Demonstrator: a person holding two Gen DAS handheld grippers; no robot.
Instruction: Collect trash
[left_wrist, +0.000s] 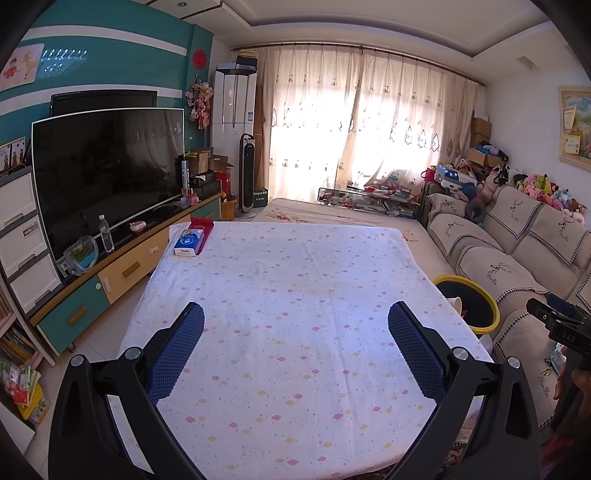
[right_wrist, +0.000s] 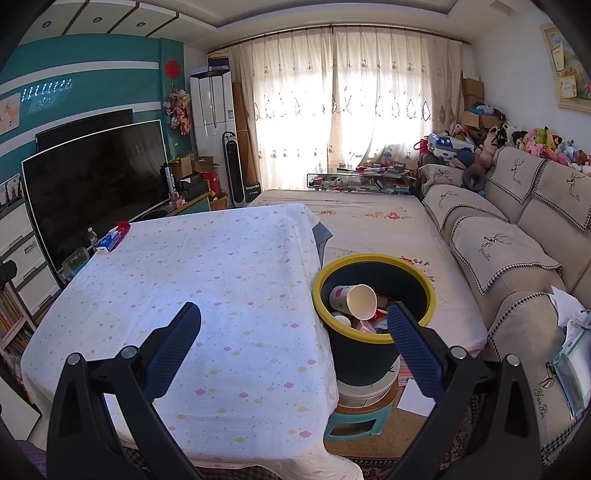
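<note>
A dark trash bin with a yellow rim (right_wrist: 373, 291) stands just beside the right edge of the table, raised on a white bucket (right_wrist: 364, 393) and a teal stool (right_wrist: 354, 424). Inside it lies a tipped paper cup (right_wrist: 356, 301) among other scraps. My right claw (right_wrist: 293, 349) hangs with its blue padded fingers spread apart, holding nothing, one finger over the bin's near rim. My left claw (left_wrist: 295, 354) is also spread and empty above the table's white patterned cloth (left_wrist: 295, 295). A tissue box (left_wrist: 189, 242) sits at the far left corner. A beige sofa (right_wrist: 517, 229) runs along the right.
</note>
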